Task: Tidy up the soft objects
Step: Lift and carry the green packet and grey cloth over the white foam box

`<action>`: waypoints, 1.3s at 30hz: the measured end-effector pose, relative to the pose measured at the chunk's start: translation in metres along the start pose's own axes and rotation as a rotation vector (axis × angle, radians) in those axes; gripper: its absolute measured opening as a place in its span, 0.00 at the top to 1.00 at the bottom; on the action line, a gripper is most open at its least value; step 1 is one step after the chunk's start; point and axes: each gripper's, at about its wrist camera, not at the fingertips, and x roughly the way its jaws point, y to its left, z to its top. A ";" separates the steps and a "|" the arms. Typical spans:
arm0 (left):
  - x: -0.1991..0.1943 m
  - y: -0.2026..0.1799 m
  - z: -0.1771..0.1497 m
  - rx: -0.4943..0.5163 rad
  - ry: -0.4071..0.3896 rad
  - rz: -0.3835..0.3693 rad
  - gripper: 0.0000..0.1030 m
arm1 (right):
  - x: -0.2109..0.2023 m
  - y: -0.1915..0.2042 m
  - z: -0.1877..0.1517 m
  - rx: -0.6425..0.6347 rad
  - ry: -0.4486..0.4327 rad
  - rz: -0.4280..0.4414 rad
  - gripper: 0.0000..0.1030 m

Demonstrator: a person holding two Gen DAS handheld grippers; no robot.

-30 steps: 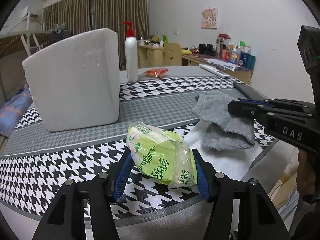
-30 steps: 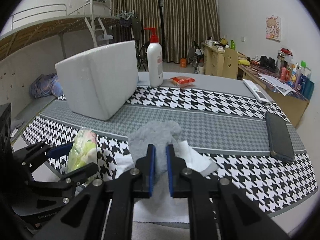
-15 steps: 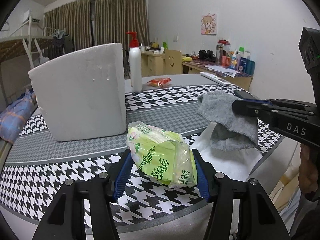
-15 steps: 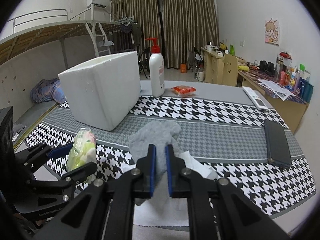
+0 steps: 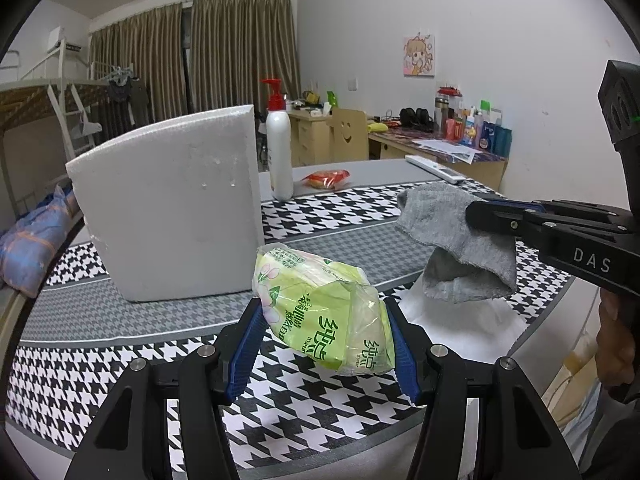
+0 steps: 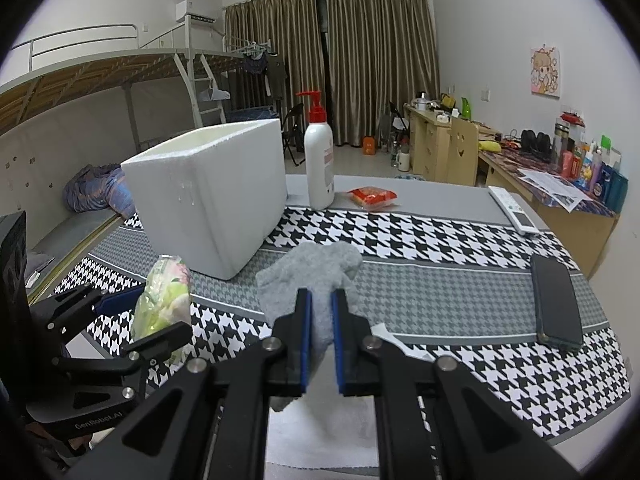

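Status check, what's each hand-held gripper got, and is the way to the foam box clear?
Left hand-held gripper shut on green tissue pack. Right hand-held gripper shut on grey sock. Foam box open-topped, ahead left; nothing in between.

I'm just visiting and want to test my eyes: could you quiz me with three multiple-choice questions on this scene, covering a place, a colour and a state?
1. Where is the phone?
A. in the foam box
B. flat on the tablecloth
C. on the bed

2. What colour is the bottle's pump?
A. red
B. blue
C. green

3. What does the right hand-held gripper hold?
A. nothing
B. the remote
C. a grey sock

Answers: 1 B, it lies on the checked cloth at the right. 2 A, the pump top is red. 3 C, the pads pinch the sock.
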 end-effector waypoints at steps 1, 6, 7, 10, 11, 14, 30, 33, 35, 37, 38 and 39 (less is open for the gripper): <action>0.000 0.000 0.001 -0.001 0.000 0.001 0.42 | 0.000 0.000 0.001 0.002 -0.001 0.002 0.87; -0.002 0.003 0.003 0.001 -0.008 0.002 0.42 | 0.000 0.000 0.004 0.007 -0.009 -0.001 0.87; -0.002 0.004 0.004 0.001 -0.011 0.002 0.42 | 0.000 0.000 0.005 0.009 -0.012 -0.002 0.87; -0.003 0.006 0.007 -0.007 -0.020 0.007 0.42 | -0.001 0.000 0.006 0.010 -0.016 -0.004 0.87; -0.003 0.006 0.007 -0.009 -0.022 0.007 0.42 | -0.002 0.001 0.007 0.010 -0.018 -0.006 0.87; -0.002 0.009 0.011 -0.008 -0.025 0.003 0.42 | -0.002 0.001 0.008 0.015 -0.020 -0.008 0.87; -0.008 0.017 0.028 0.007 -0.062 0.006 0.42 | -0.002 0.005 0.019 0.023 -0.046 -0.009 0.87; -0.011 0.017 0.032 0.012 -0.078 0.010 0.42 | 0.000 0.005 0.022 0.021 -0.049 -0.013 0.87; -0.012 0.019 0.035 0.011 -0.087 0.013 0.42 | 0.000 0.005 0.024 0.017 -0.054 -0.014 0.87; -0.014 0.021 0.039 0.008 -0.100 0.019 0.42 | 0.000 0.007 0.027 0.012 -0.060 -0.014 0.87; -0.015 0.021 0.041 0.010 -0.106 0.021 0.42 | 0.000 0.007 0.028 0.010 -0.064 -0.016 0.87; -0.016 0.022 0.042 0.012 -0.112 0.023 0.42 | 0.000 0.008 0.030 0.008 -0.068 -0.017 0.87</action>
